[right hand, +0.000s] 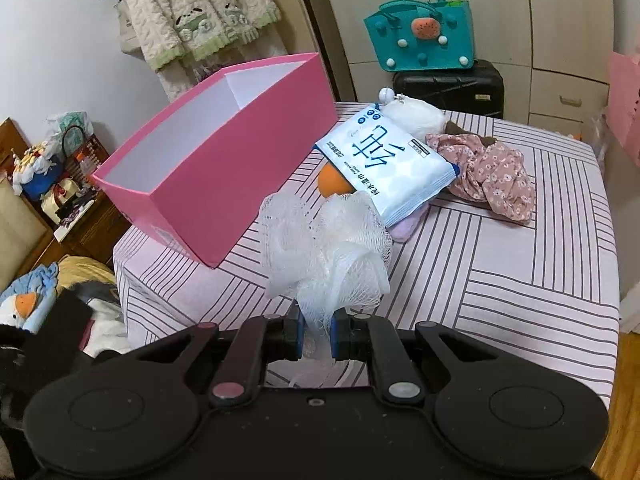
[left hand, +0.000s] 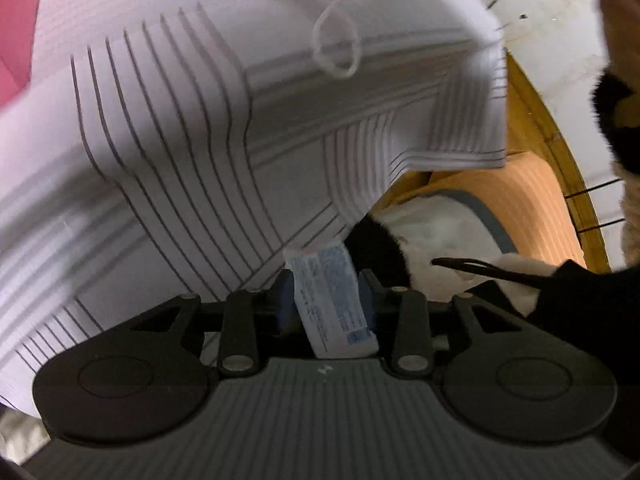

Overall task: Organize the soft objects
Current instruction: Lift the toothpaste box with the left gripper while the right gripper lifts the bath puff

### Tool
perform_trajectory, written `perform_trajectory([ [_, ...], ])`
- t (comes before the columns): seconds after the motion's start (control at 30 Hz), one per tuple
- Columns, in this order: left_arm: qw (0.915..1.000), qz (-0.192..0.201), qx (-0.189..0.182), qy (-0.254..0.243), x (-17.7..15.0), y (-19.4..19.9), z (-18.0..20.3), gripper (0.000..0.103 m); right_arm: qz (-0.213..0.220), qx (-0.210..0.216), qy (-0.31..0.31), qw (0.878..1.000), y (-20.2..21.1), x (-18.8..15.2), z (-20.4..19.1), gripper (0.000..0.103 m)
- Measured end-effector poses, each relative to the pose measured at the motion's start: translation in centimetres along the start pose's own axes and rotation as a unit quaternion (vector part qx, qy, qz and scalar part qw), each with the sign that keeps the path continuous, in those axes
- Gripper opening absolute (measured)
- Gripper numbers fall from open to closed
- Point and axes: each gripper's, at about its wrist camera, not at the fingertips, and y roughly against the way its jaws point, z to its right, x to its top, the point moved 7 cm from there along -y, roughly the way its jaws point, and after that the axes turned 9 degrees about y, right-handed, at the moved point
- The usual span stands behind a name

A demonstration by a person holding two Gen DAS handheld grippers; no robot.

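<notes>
1. nearest our right camera, the right gripper (right hand: 316, 336) pinches a white mesh puff (right hand: 332, 248) between its blue pads; the puff is lifted above the striped sheet (right hand: 500, 280).
2. our left gripper (left hand: 326, 300) has its fingers pressed onto a small wipes pack (left hand: 334, 300), held close over the same sheet (left hand: 160, 140).
3. in the left view a white loop of cord (left hand: 336, 46) lies on the sheet, and the sheet's corner hangs over a wooden floor (left hand: 528, 200); the picture is blurred.
4. we see a pink box (right hand: 224, 152) lying open on the sheet's left side, its inside white.
5. just right of the box a large blue-and-white pack (right hand: 388, 160) rests tilted on an orange ball (right hand: 332, 182) and a lilac cloth (right hand: 406, 226).
6. behind the pack lies a white fluffy item (right hand: 416, 116); to its right, a floral cloth (right hand: 492, 172).
7. a teal bag (right hand: 420, 36) sits on a black suitcase (right hand: 452, 88) beyond the bed.
</notes>
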Motion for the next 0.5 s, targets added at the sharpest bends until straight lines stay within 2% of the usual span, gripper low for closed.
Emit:
perform_trajectory([
  [0.13,0.9994,-0.011,0.003,0.033,-0.1,-1.1,-0.6,0.04,-0.001,0.001,0.009,1.0,0.2,-0.2,-0.2,0.014],
  [0.23,0.9993,-0.015,-0.003,0.033,-0.3,-1.2,-0.2,0.041,0.0,0.003,0.011,1.0,0.3,-0.4,-0.2,0.014],
  [0.5,0.9988,-0.03,0.022,0.032,-0.6,-3.5,0.2,0.045,0.0,0.001,0.016,1.0,0.3,-0.7,-0.3,0.014],
])
